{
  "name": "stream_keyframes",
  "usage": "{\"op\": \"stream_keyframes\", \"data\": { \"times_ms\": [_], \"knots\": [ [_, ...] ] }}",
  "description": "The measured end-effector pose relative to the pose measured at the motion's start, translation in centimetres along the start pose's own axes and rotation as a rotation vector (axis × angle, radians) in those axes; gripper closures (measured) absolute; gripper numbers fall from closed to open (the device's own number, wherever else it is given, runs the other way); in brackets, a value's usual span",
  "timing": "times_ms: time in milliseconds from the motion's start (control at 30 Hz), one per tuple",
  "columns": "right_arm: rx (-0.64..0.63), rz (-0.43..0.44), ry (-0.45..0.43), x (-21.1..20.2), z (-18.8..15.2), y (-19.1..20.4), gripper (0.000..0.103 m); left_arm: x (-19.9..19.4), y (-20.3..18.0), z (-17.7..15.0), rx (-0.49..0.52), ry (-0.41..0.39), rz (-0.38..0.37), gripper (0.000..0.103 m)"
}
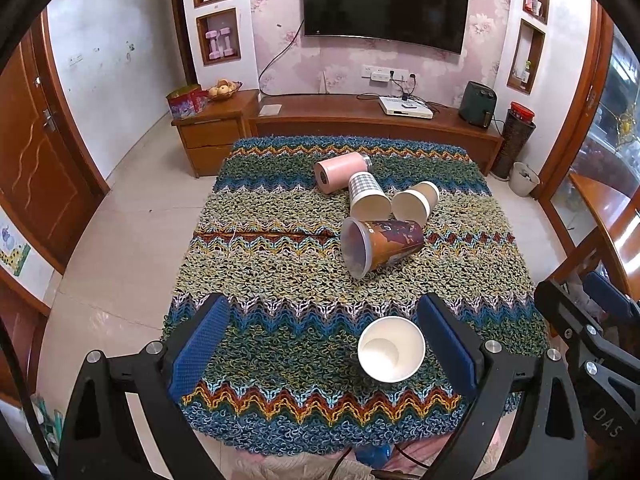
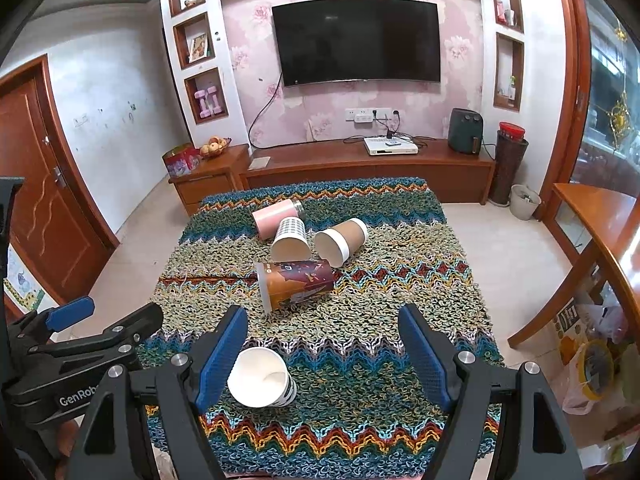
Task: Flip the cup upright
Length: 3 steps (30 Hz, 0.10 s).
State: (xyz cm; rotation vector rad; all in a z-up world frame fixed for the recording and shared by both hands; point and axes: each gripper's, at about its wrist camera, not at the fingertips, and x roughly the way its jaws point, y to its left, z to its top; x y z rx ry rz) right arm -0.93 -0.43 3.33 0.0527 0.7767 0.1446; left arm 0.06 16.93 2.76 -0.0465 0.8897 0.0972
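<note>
A white paper cup (image 1: 391, 349) stands upright near the front of the knitted cloth (image 1: 280, 280), close to the right finger of my open left gripper (image 1: 324, 344). It also shows in the right wrist view (image 2: 262, 376), beside the left finger of my open right gripper (image 2: 324, 356). Further back several cups lie on their sides: a tall brown printed cup (image 1: 380, 246) (image 2: 294, 284), a checked paper cup (image 1: 367, 195) (image 2: 291, 238), a brown sleeved cup (image 1: 416, 202) (image 2: 341, 240) and a pink tumbler (image 1: 340, 171) (image 2: 274, 218). Both grippers are empty.
The cloth-covered table (image 2: 400, 420) stands on a tiled floor. Behind it are a wooden TV cabinet (image 1: 360, 118), a wall TV (image 1: 384, 4) and a small drawer unit (image 1: 212, 136). A wooden table (image 2: 600, 232) stands at the right. My right gripper's body (image 1: 592, 344) shows in the left wrist view.
</note>
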Motion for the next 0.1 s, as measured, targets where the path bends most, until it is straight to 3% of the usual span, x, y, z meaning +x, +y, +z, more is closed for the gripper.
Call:
{"op": "stream_keyframes", "data": {
  "times_ms": [100],
  "knots": [
    [0.001,0.003,0.001,0.1,-0.14,0.08,0.025,0.01,-0.01,0.0,0.001,0.0,0.001,0.007]
  ]
}}
